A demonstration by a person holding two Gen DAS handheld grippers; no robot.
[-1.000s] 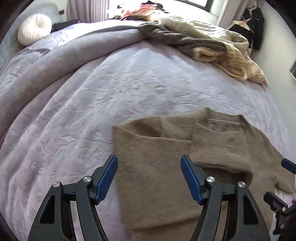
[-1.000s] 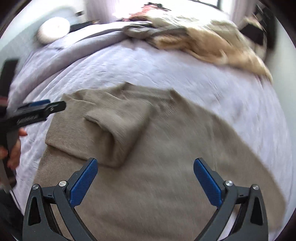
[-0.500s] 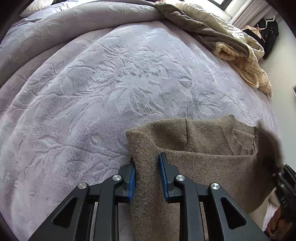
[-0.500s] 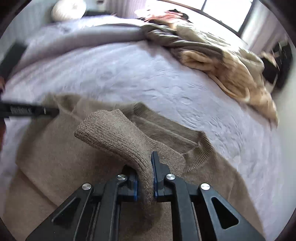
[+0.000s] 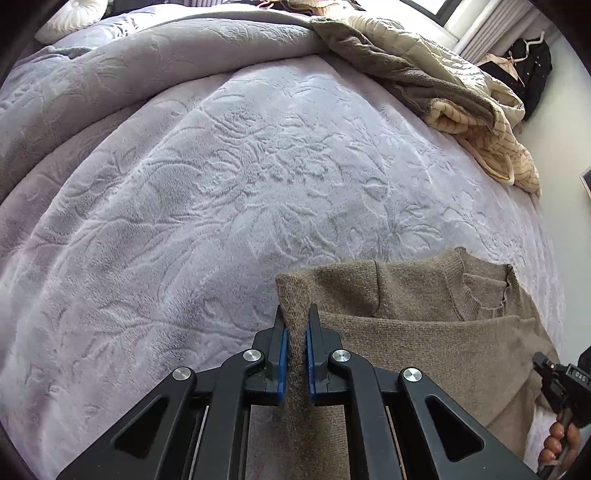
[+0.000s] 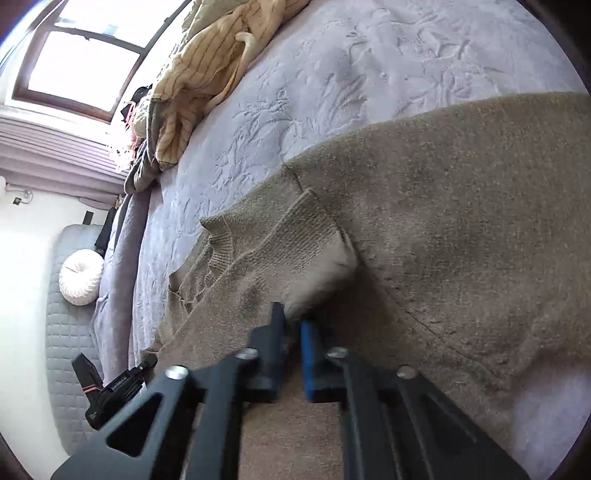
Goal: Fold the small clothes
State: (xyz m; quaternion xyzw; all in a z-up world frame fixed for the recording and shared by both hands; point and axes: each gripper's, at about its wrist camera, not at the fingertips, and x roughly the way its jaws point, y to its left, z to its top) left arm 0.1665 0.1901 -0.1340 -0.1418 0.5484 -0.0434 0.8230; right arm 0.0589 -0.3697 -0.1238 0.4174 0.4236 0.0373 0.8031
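Lavender embossed plush bedspread fills most of the left wrist view; we log it as the working surface. At about 11 o'clock a round white pleated cushion sits at the far end of the bed. At 1 to 2 o'clock a rumpled pile of cream striped and grey-olive bedding and garments lies along the far right side, well apart from the task item.

Our task item, a taupe-brown knitted sweater, lies flat on the bedspread at 4 to 5 o'clock in the left wrist view, its ribbed neckline toward 3 o'clock. Our left gripper, black with blue pads, is pinching the sweater's left folded edge: a ridge of knit stands up between the two pads. At 4 o'clock we see part of the other tool with fingers wrapped on its handle.

Right wrist view is rolled sideways. A bright window sits at 10 o'clock, the cushion at 9 o'clock, the bedding pile at 11 o'clock. The sweater spans 1 to 5 o'clock, with a ribbed sleeve cuff near centre. Our right gripper has its jaws drawn nearly together with a narrow gap; the fingertips are blurred, and sleeve fabric runs down to them, but we cannot tell whether it is actually clamped.
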